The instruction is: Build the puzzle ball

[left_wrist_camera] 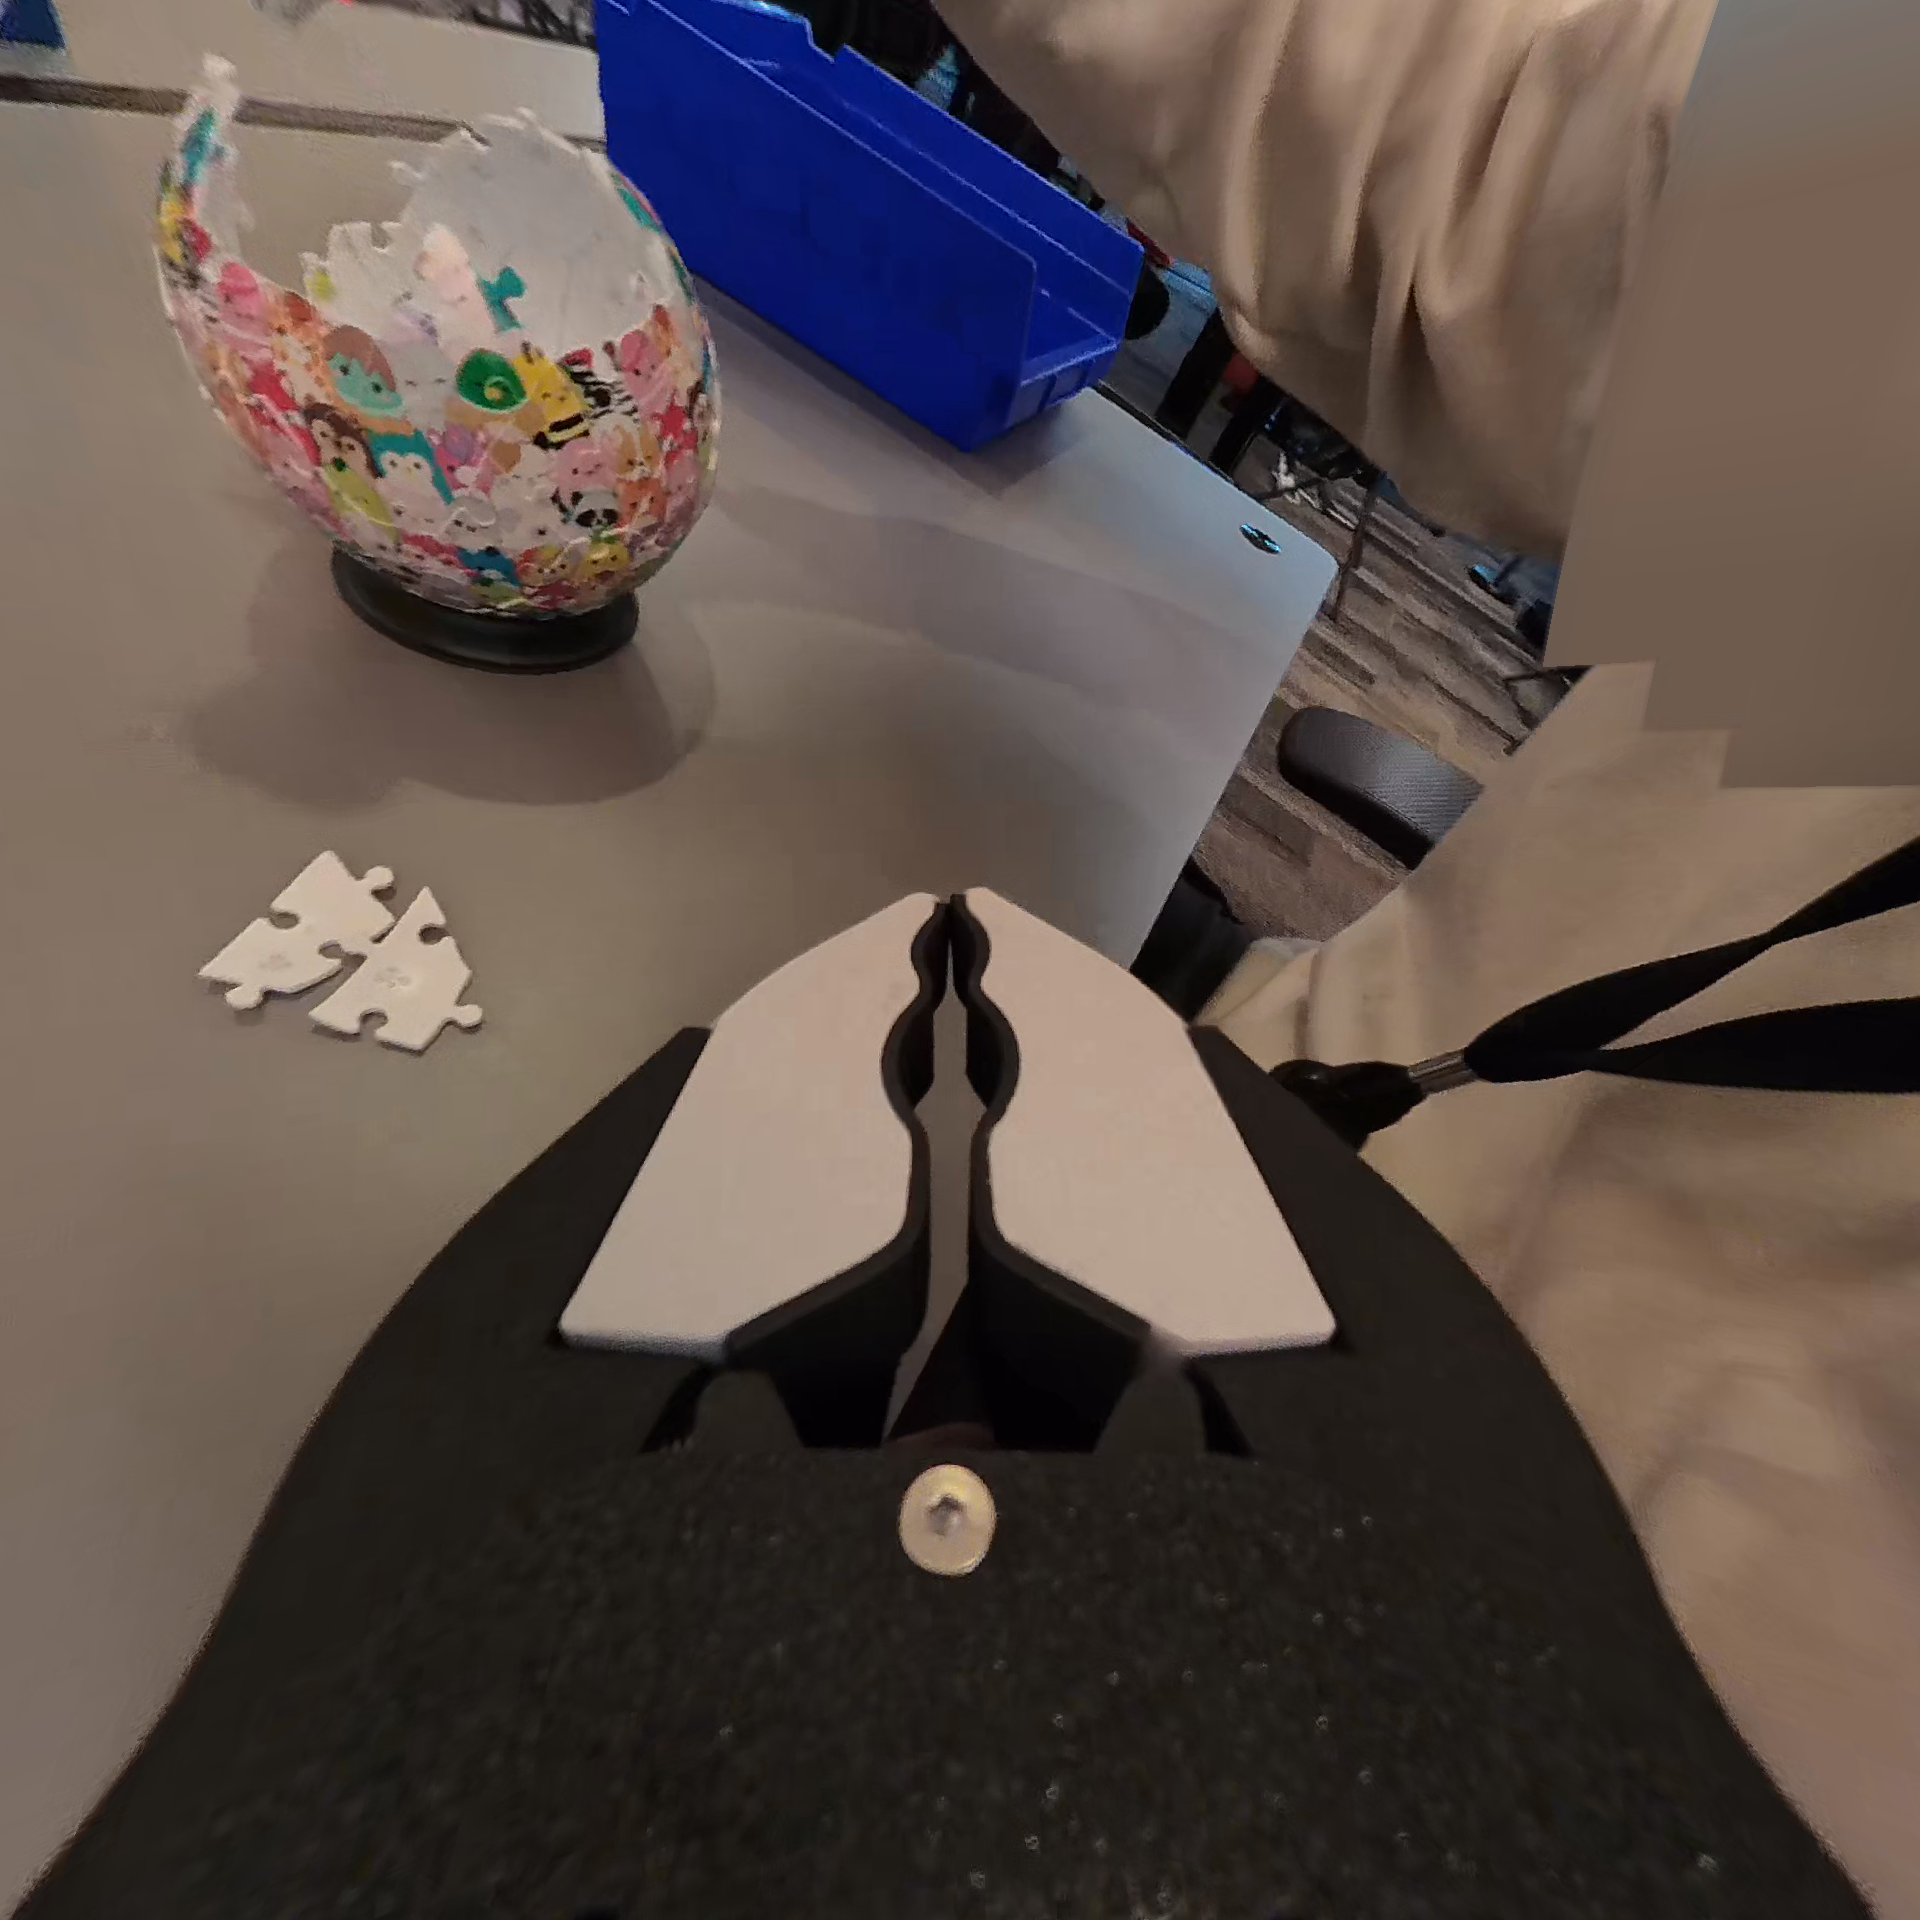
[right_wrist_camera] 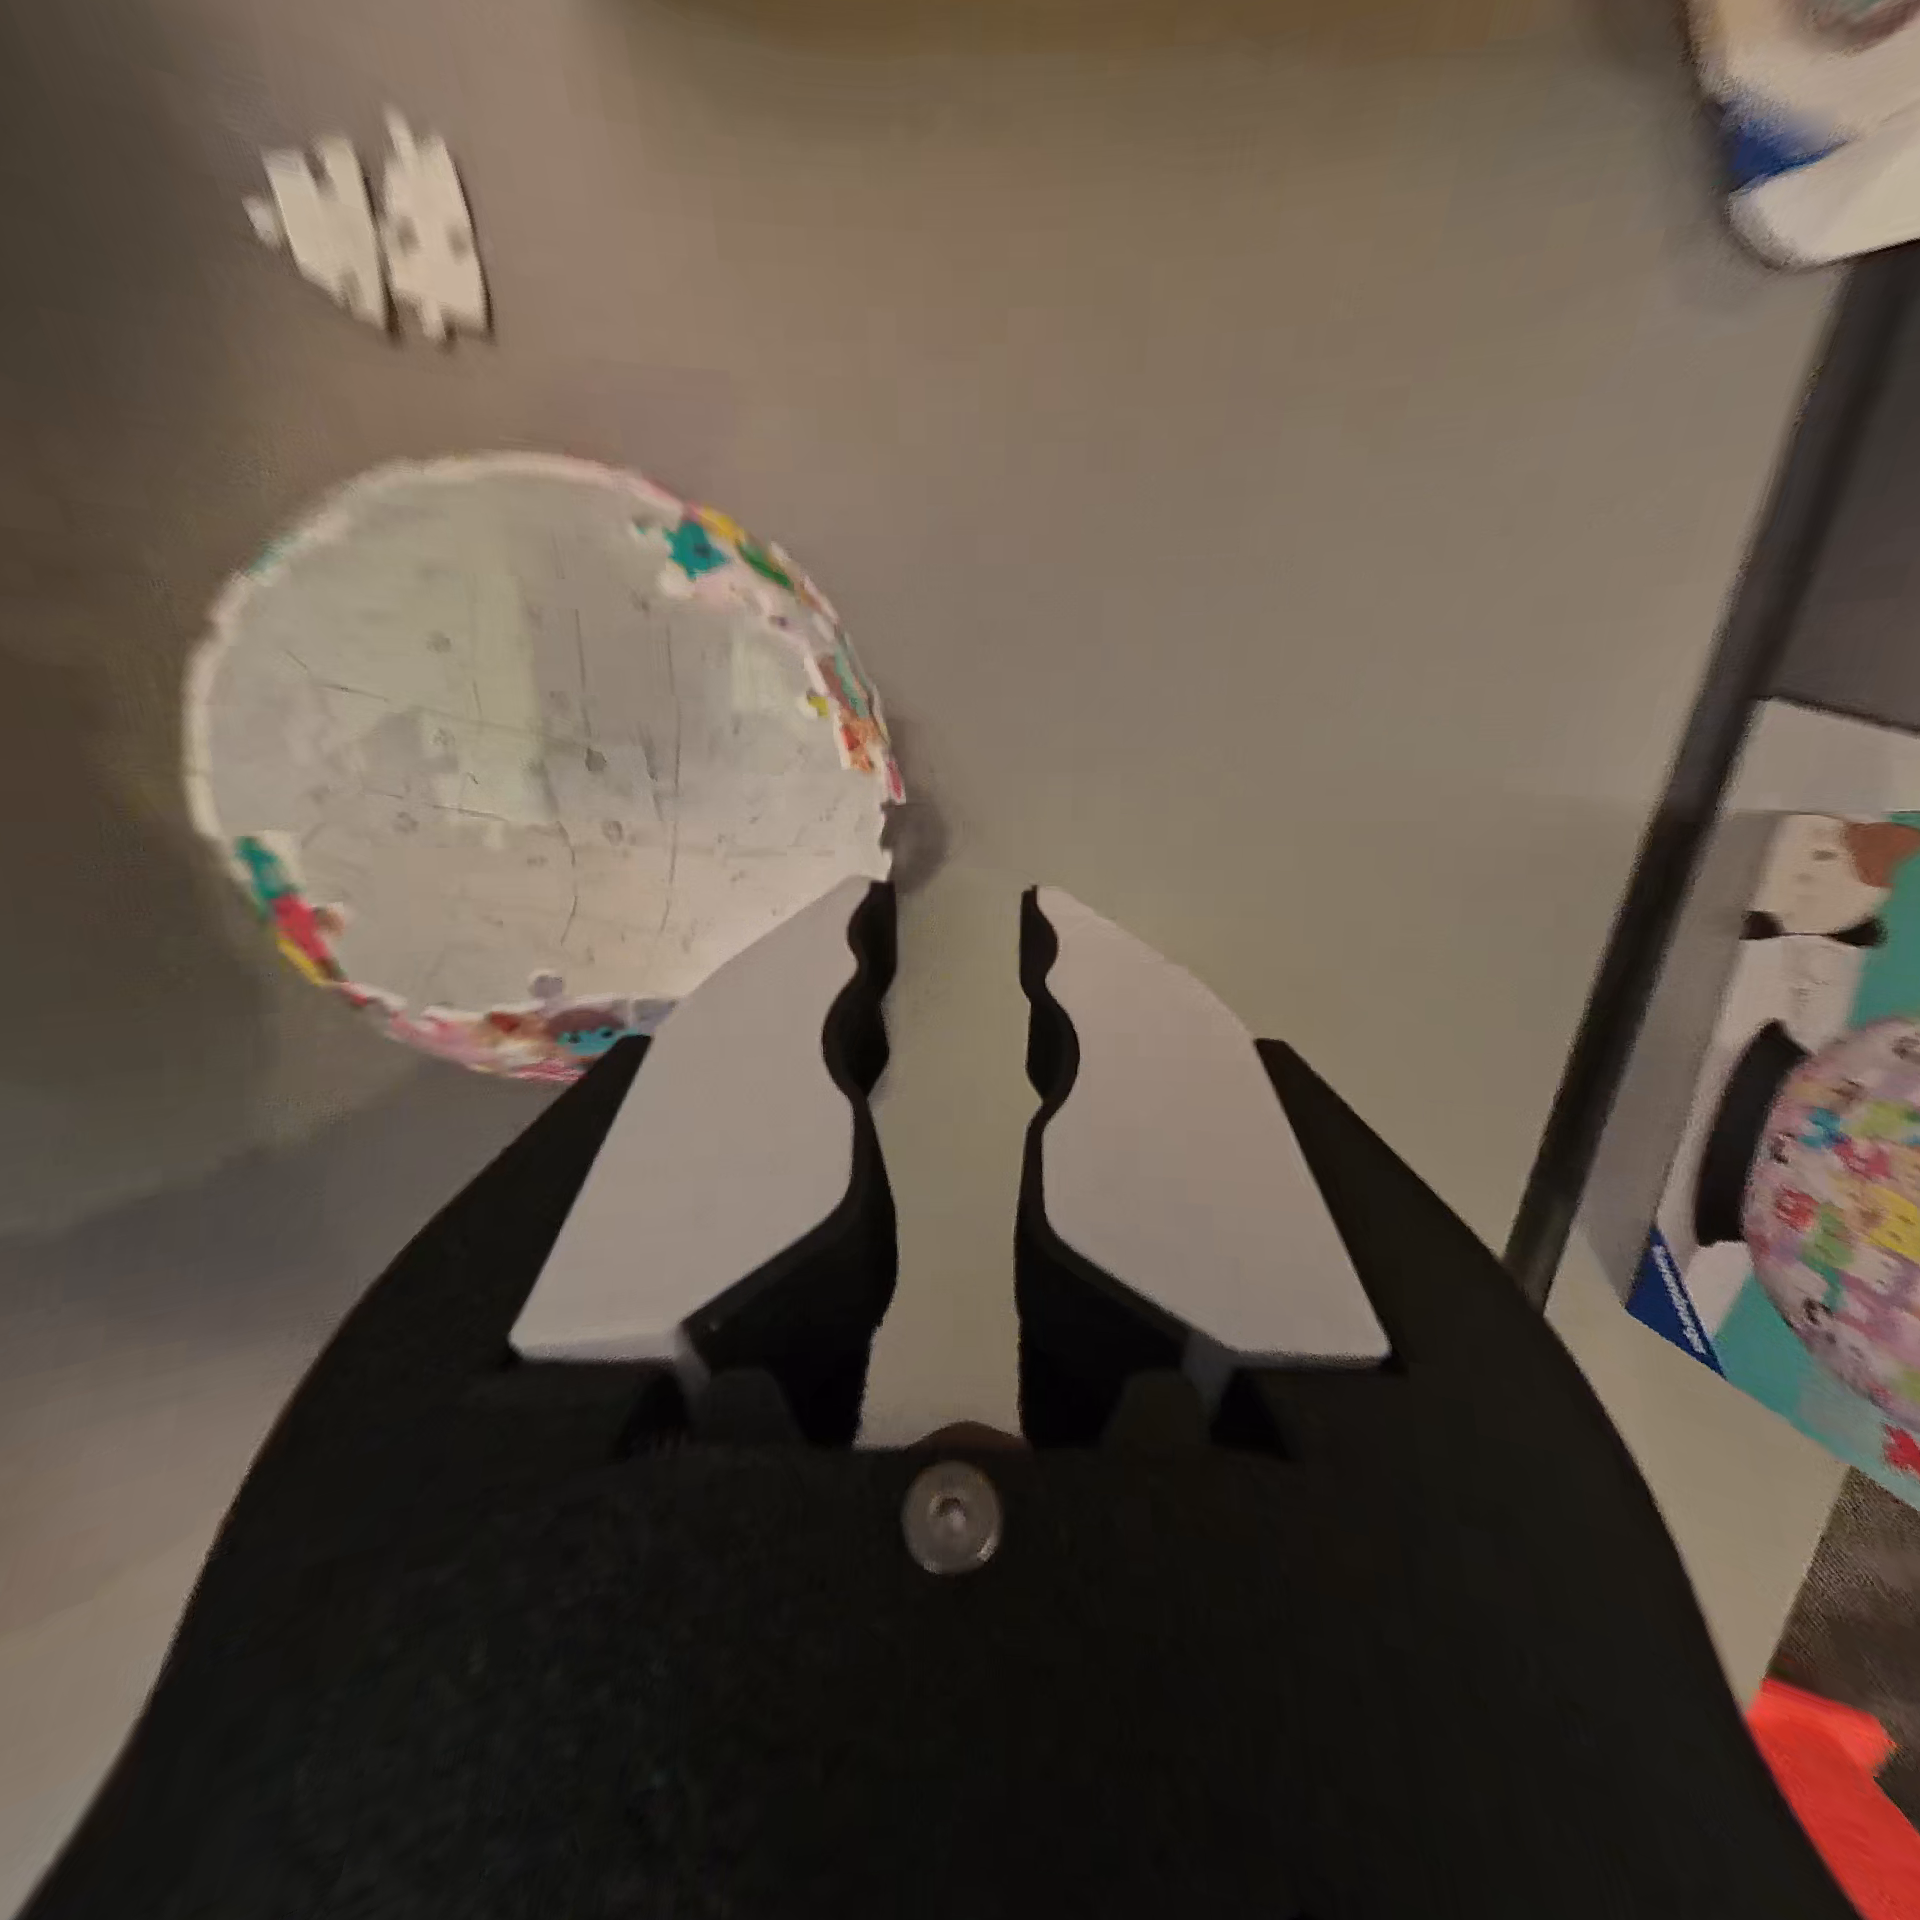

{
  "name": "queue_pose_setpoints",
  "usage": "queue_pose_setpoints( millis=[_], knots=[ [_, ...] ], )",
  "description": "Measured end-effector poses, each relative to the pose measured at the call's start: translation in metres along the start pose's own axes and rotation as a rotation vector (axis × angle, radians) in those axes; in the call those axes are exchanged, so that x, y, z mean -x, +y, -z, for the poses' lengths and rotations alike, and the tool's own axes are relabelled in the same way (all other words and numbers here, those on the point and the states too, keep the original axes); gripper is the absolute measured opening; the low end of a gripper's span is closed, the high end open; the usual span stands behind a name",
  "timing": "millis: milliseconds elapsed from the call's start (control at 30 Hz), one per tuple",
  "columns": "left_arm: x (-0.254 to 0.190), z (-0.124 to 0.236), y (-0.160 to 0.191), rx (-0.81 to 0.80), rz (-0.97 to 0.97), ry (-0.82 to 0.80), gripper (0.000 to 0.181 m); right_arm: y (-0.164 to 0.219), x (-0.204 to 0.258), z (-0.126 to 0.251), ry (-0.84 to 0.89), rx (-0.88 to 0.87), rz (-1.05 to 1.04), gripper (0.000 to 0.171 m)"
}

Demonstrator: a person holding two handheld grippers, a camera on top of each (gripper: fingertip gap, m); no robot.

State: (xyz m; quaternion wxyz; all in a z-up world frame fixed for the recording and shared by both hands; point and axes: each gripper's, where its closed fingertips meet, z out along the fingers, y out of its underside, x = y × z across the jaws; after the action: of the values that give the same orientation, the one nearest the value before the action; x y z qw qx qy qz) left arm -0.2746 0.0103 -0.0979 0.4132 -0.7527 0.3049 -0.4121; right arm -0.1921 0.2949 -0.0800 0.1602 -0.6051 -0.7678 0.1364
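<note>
The half-built puzzle ball (left_wrist_camera: 436,416) is an open colourful shell with a white inside, standing on a black ring stand (left_wrist_camera: 483,623) on the grey table. Two loose white pieces (left_wrist_camera: 343,951) lie face down in front of it. My left gripper (left_wrist_camera: 953,909) is shut and empty, over the table to the right of the pieces. In the right wrist view I look down into the ball (right_wrist_camera: 520,758). The two pieces (right_wrist_camera: 379,234) lie beyond it. My right gripper (right_wrist_camera: 958,899) is open and empty, above the table just right of the ball.
A blue plastic bin (left_wrist_camera: 862,218) stands behind the ball near the table's far edge. The table corner (left_wrist_camera: 1299,561) is to the right, with a person's beige clothing (left_wrist_camera: 1403,208) beyond. The puzzle box (right_wrist_camera: 1808,1132) lies on the adjoining table at right. One gripper's finger ends stand about 30 cm off the other's.
</note>
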Motion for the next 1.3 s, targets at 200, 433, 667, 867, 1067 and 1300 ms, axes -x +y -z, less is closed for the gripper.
queue_pose_setpoints(
  millis=[200,433,667,867,1067,1300],
  knots=[
    [0.018,-0.002,-0.03,-0.088,-0.008,-0.072,0.006,-0.01,0.018,0.064,0.092,-0.259,-0.071,0.03],
    [0.074,-0.043,-0.055,0.014,-0.113,-0.275,0.033,0.009,0.078,0.066,0.198,-0.589,-0.193,0.047],
    [0.096,-0.079,-0.065,0.094,-0.123,-0.259,0.038,0.01,0.076,0.071,0.181,-0.554,-0.16,0.047],
    [0.096,-0.071,-0.069,0.087,-0.125,-0.322,0.048,0.003,0.066,0.088,0.124,-0.69,-0.258,0.055],
    [0.094,-0.059,-0.049,0.1,-0.018,-0.332,0.062,0.032,0.088,0.05,0.181,-0.803,-0.472,0.056],
    [0.067,-0.057,-0.028,0.038,-0.03,-0.234,0.065,0.036,0.14,0.011,0.323,-0.874,-0.575,0.059]
  ],
)
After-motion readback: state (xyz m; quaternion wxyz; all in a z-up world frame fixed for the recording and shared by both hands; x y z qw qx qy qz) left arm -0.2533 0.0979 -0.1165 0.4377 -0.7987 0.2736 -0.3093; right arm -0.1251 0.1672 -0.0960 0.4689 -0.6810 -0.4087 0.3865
